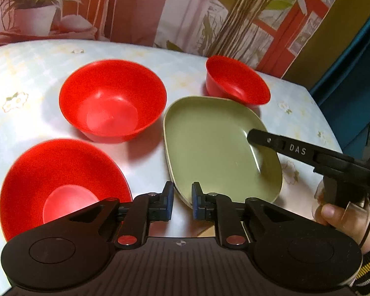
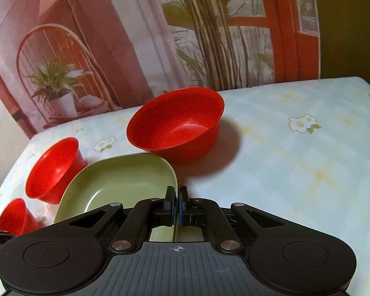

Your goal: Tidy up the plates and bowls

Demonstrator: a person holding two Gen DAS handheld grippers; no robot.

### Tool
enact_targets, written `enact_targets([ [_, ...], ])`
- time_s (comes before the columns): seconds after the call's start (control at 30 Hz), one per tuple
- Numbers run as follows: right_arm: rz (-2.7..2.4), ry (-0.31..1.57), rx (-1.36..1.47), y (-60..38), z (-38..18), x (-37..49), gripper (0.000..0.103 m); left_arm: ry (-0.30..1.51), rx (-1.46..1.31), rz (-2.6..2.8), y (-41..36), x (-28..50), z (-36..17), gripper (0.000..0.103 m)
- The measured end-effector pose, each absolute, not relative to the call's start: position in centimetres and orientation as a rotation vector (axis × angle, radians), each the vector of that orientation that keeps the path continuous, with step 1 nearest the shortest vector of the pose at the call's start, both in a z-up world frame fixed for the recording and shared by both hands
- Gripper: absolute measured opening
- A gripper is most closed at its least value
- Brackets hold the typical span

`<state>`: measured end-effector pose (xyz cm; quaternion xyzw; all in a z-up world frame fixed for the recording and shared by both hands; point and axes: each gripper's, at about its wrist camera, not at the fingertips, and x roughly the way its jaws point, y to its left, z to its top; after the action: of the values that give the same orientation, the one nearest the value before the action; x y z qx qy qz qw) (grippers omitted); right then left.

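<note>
1. A printed backdrop (image 2: 140,49) of plants, a chair and a red window frame hangs behind the surface (image 2: 296,162), which is covered by a pale blue cloth with small white flowers.
2. A green plate (image 1: 209,148), rectangular with rounded corners, sits on the surface near its right side in the left wrist view.
3. Three red bowls stand around the plate: a near-left bowl (image 1: 61,185), a middle bowl (image 1: 112,101) just left of the plate's far end, and a far bowl (image 1: 236,81) just beyond the plate's far edge, its rim overlapping the plate in that view.
4. All three bowls are upright and apart from one another; none is stacked.
5. The right tongs (image 2: 177,206) are clenched on the plate's right rim, one pad inside the rim and one outside.
6. In the left wrist view a finger of the right tongs reaches over the plate's right edge, with a hand (image 1: 345,218) in a striped cuff behind it.
7. The left tongs (image 1: 182,197) sit at the plate's near corner, drawn in as far as they go, yet a gap shows between the pads; the right pad lies over the rim, and a firm grip cannot be told.
</note>
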<state>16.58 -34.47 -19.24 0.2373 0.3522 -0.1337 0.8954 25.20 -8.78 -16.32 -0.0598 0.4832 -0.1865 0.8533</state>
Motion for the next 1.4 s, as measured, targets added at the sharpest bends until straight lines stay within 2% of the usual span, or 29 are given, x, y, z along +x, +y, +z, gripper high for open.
enact_targets([
  [0.2, -0.307, 0.713, 0.555, -35.0, -18.3, 16.1, 0.003, 0.965, -0.119, -0.416, -8.7, 24.7, -14.8, 0.016],
  [0.9, -0.338, 0.686, 0.503, -32.7, -14.5, 13.4, 0.004, 0.892, -0.119, -0.483, -7.5, 21.0, -12.6, 0.018],
  [1.4, -0.317, 0.697, 0.478, -29.6, -13.1, 10.0, 0.004, 0.908, -0.118, -0.531, -5.5, 17.1, -12.2, 0.019],
])
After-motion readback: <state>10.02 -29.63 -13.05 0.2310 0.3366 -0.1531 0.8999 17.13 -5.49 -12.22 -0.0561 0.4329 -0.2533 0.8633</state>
